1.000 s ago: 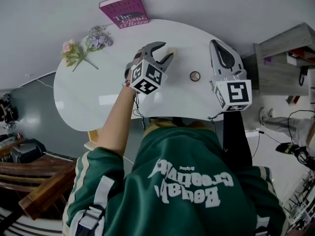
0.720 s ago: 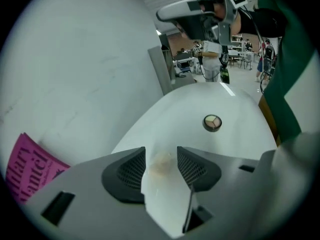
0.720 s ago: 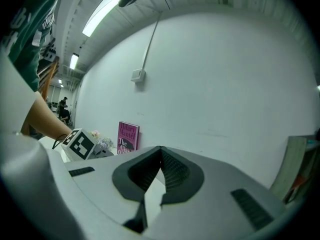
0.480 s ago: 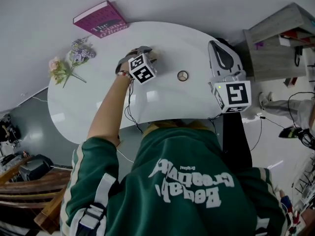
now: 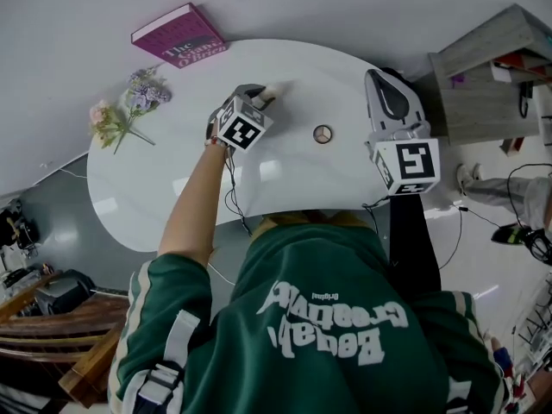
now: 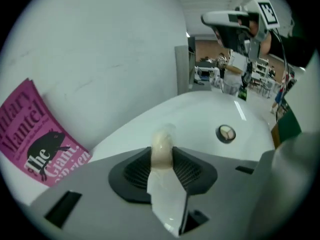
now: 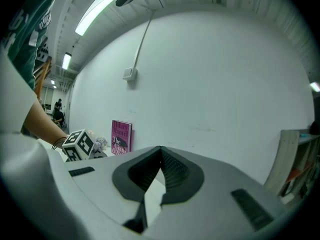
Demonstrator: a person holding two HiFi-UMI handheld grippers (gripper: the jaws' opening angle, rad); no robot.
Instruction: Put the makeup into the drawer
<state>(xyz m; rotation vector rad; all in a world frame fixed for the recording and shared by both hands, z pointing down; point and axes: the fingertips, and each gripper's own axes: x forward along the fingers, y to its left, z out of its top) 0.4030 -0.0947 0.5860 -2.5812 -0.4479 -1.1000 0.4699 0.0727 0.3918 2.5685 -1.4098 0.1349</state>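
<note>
As its jaws have just been closing, left claw [image 5: 260,97] grips beige tube [image 6: 162,150].

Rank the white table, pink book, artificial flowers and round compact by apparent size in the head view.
1. White table
2. Pink book and artificial flowers: similar span, too close to rank
3. Round compact, clearly smallest

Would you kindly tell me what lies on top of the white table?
A round compact, flowers and a beige makeup stick, on which the left gripper's jaws have just been closing. The gripper covers the stick's lower end, so its contact with the table is hidden.
</note>
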